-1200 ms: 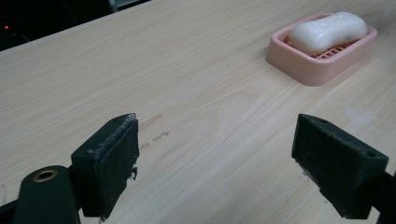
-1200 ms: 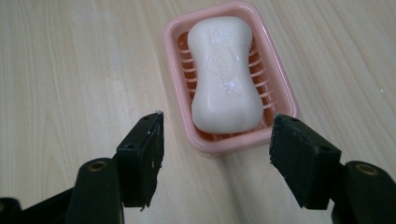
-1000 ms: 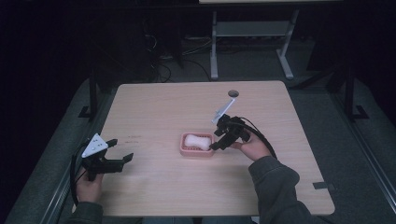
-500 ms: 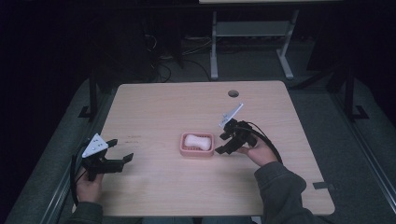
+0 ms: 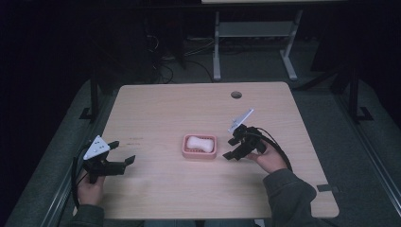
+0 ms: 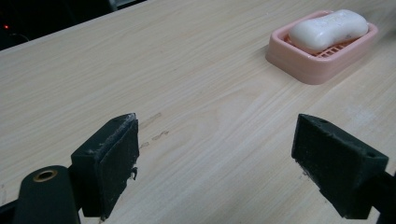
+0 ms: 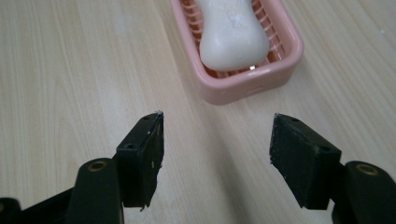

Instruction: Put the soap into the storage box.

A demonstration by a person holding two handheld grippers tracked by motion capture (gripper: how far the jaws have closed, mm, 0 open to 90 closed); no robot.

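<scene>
Soap (image 5: 199,143) lies in the dish (image 5: 186,152), mid-table (image 5: 165,109), between both grippers.

We see a pale wooden table (image 5: 156,109) with a round hole (image 5: 236,94) near its far edge; a pink soap dish (image 5: 200,146) sits at its middle.

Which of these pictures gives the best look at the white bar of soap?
The right gripper view: the soap lies close, though its far end is cut off, in the pink dish. The left gripper view shows it whole but farther off; the high view shows it small.
</scene>
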